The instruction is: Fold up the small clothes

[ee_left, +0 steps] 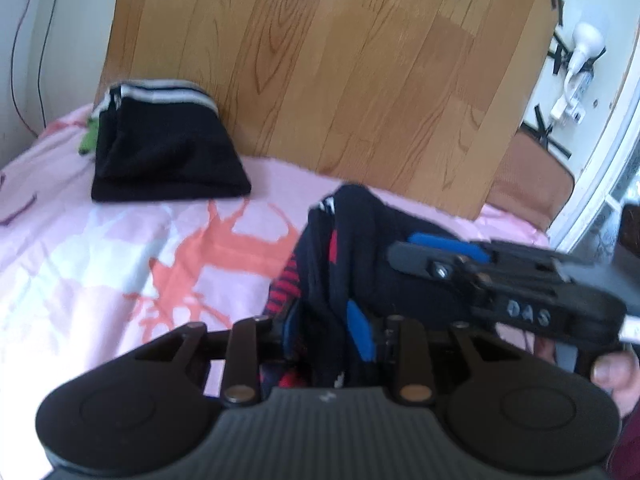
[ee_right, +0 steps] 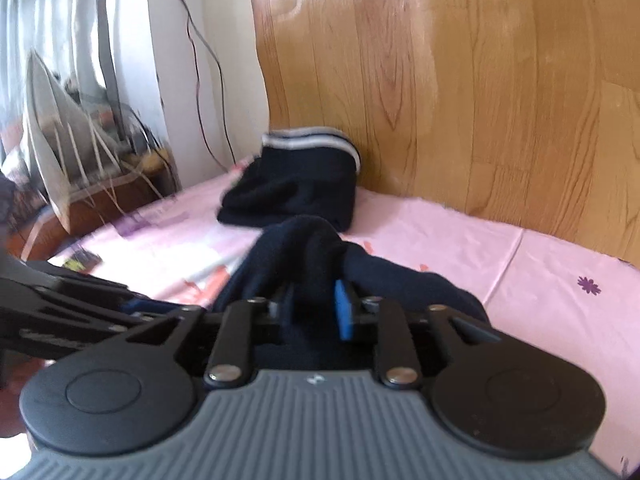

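Pink floral bedsheet [ee_left: 120, 240] against a wooden plank headboard [ee_left: 320, 60]. Left gripper [ee_left: 326, 330] clenched on a bunched navy garment with red stripes [ee_left: 352, 240], blue pads pressing cloth from both sides. Right gripper [ee_right: 316, 312] likewise grasping the same dark cloth, just beside the left. Beyond both, well apart, a folded black garment with white-striped waistband [ee_left: 168, 148] leaning at the headboard.

Left gripper [ee_left: 326, 330] and right gripper [ee_right: 314, 312] side by side, jaws each pinching dark cloth.
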`<state>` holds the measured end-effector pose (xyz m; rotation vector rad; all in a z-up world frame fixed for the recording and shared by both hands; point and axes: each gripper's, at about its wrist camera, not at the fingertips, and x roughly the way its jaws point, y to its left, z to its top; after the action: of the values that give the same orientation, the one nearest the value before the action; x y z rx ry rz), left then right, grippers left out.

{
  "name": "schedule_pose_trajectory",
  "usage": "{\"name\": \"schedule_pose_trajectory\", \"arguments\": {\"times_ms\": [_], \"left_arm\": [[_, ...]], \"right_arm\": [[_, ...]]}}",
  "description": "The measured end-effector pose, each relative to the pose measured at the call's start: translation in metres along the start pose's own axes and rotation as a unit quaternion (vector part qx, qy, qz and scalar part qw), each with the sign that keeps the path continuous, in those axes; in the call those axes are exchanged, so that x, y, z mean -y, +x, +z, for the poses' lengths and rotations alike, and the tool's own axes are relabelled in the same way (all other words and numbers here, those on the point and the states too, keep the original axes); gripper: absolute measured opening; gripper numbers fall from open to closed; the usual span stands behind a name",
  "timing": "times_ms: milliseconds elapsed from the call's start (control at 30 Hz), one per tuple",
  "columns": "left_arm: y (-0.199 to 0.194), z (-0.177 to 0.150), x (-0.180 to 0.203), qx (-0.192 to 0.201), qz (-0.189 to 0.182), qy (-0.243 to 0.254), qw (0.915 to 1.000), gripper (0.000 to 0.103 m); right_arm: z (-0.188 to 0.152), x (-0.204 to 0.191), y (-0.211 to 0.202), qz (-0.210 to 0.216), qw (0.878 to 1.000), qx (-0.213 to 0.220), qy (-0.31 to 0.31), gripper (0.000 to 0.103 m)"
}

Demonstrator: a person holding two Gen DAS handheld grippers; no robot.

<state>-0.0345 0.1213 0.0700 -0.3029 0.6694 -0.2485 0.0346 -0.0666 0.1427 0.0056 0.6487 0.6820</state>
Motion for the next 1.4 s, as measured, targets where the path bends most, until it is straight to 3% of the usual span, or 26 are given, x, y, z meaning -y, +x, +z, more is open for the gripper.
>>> {"name": "schedule_pose_trajectory", "arguments": {"times_ms": [167,333,433,500,567,800,967,1000,1033,1100,1133,1200,1267,1400], "left_arm": [[-0.010,0.022,0.005,0.036,-0.024,-0.004,0.9990,0.026],[0.004,0.039,0.023,0.040,-0.044,0.014,0.9981,0.024],[0.028,0.045,0.026,0.020,-0.040,0.018,0.9988,0.024],[0.050,0.043,0.022,-0.007,-0.020,0.018,0.9996,0.019],[0.072,0.037,0.013,-0.040,-0.006,0.009,0.9991,0.011],[0.070,0.026,0.023,-0.018,0.014,0.043,0.9988,0.012],[0.059,0.037,0.022,-0.033,0.008,0.029,0.9990,0.012],[0.052,0.041,0.019,-0.035,0.002,0.024,0.9991,0.014],[0.043,0.044,0.016,-0.029,-0.002,0.019,0.9994,0.025],[0.024,0.048,0.009,-0.005,0.012,0.013,0.9998,0.071],[0.016,0.048,0.007,0.010,0.034,0.012,0.9993,0.099],[0.003,0.046,0.002,0.028,0.043,0.014,0.9986,0.101],[0.001,0.042,-0.004,0.018,0.032,0.000,0.9993,0.102],[0.017,0.030,-0.006,-0.019,0.026,-0.009,0.9994,0.103]], "right_arm": [[0.002,0.006,-0.027,-0.021,0.998,0.051,0.018,0.031],[0.004,0.031,-0.044,-0.050,0.993,0.080,0.070,0.031],[0.001,0.048,-0.038,-0.043,0.991,0.062,0.114,0.031],[-0.005,0.058,-0.021,-0.031,0.989,0.025,0.139,0.032],[-0.014,0.055,-0.010,-0.055,0.992,0.020,0.115,0.032],[-0.017,0.041,-0.005,-0.084,0.994,0.023,0.072,0.032],[-0.017,0.044,-0.012,-0.080,0.994,0.032,0.073,0.033],[-0.016,0.045,-0.015,-0.072,0.993,0.036,0.083,0.038],[-0.016,0.048,-0.021,-0.061,0.993,0.042,0.096,0.044],[-0.017,0.054,-0.039,-0.049,0.988,0.067,0.131,0.073],[-0.019,0.056,-0.048,-0.048,0.985,0.082,0.144,0.077],[-0.026,0.063,-0.065,-0.046,0.979,0.103,0.170,0.082],[-0.037,0.072,-0.075,-0.036,0.972,0.104,0.208,0.085],[-0.063,0.089,-0.073,0.015,0.953,0.065,0.294,0.086]]}}
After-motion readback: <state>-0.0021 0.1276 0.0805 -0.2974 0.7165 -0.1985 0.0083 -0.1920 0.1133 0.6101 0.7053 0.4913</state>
